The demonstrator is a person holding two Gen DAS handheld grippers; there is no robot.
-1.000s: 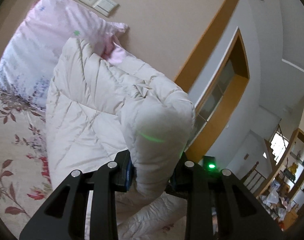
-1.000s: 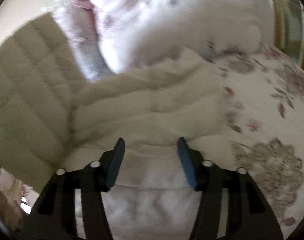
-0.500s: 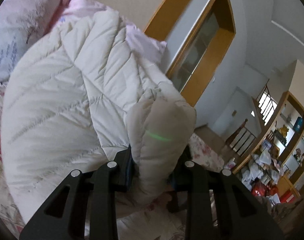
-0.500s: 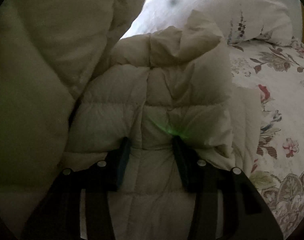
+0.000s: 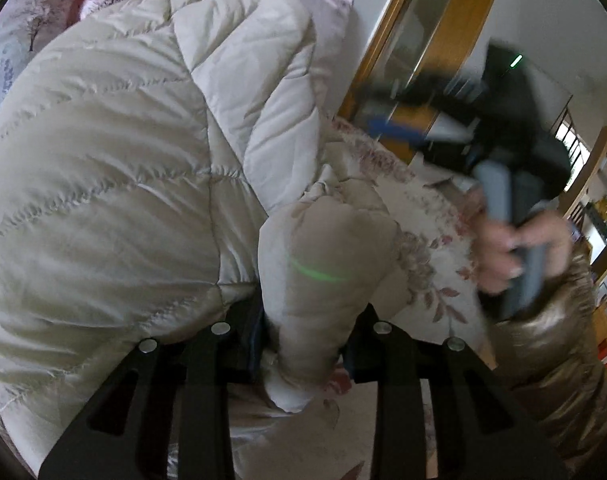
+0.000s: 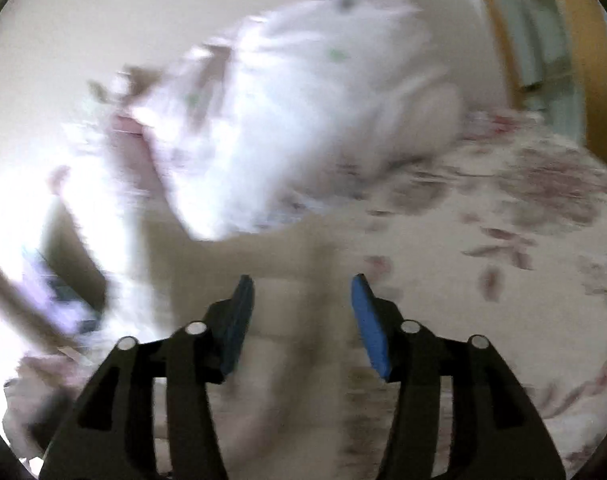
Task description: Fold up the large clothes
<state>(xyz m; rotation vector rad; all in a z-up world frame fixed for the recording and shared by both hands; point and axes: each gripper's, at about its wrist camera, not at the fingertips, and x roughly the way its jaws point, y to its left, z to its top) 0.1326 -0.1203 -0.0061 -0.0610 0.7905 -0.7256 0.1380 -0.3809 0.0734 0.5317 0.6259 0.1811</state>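
Observation:
A large cream quilted down jacket (image 5: 115, 184) lies bunched on the floral bed. My left gripper (image 5: 303, 344) is shut on a padded fold of the jacket (image 5: 323, 264), which bulges up between the jaws. In the left wrist view my right gripper (image 5: 403, 112) shows blurred at the upper right, held by a hand (image 5: 511, 248), above the bed and clear of the jacket. In the right wrist view my right gripper (image 6: 301, 320) is open and empty, with a blurred cream part of the jacket (image 6: 287, 344) below it.
A floral bedsheet (image 6: 503, 240) covers the bed. A pale pink and white pillow (image 6: 303, 120) leans against the beige wall at the head. A wooden window frame (image 5: 387, 48) stands beyond the bed. A brown shiny sleeve (image 5: 551, 360) is at the right.
My right gripper let go of the jacket, opened and pulled away fast. My left gripper kept its hold and swung the fold over toward the right, lower over the bed.

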